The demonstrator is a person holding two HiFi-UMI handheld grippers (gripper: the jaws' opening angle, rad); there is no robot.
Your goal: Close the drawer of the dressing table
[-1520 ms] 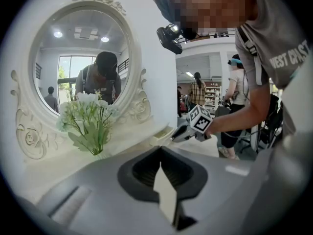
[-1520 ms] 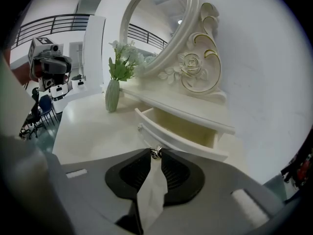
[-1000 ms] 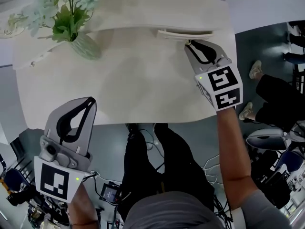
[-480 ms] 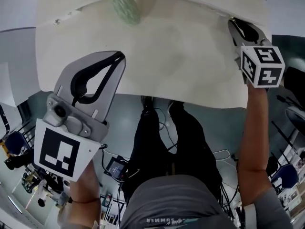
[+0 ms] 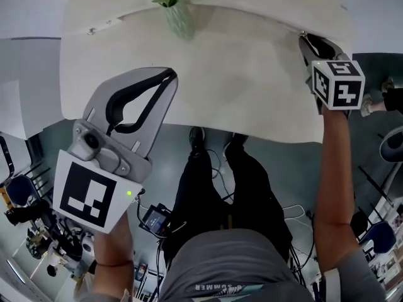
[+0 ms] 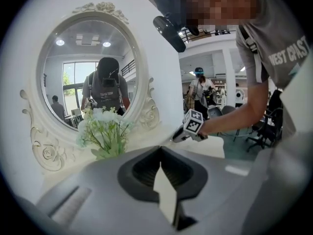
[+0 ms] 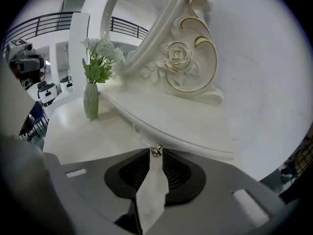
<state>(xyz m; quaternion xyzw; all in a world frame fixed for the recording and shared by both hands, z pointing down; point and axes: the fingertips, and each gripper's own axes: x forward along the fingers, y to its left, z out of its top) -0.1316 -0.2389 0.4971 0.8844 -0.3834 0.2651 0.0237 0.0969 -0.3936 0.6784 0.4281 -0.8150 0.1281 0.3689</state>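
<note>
The white dressing table (image 5: 239, 74) fills the top of the head view. My right gripper (image 5: 304, 38) is shut at its far right, tips against the small metal drawer knob (image 7: 156, 151). The knob sits just under the curved white ledge (image 7: 186, 131), and I see no gap around the drawer there. My left gripper (image 5: 171, 74) is shut and empty, held over the table's near left edge. The left gripper view shows the right gripper (image 6: 178, 136) at the table's raised tier.
A green vase of flowers (image 5: 179, 21) stands at the back middle of the tabletop. An oval mirror (image 6: 93, 82) with a carved frame (image 7: 188, 58) rises behind it. My legs and cables lie below the table's front edge (image 5: 252, 131). People stand in the room beyond.
The right gripper has pushed further in toward the table's back right; the drawer front that stood out a second ago no longer projects. The left gripper has risen over the table's edge.
</note>
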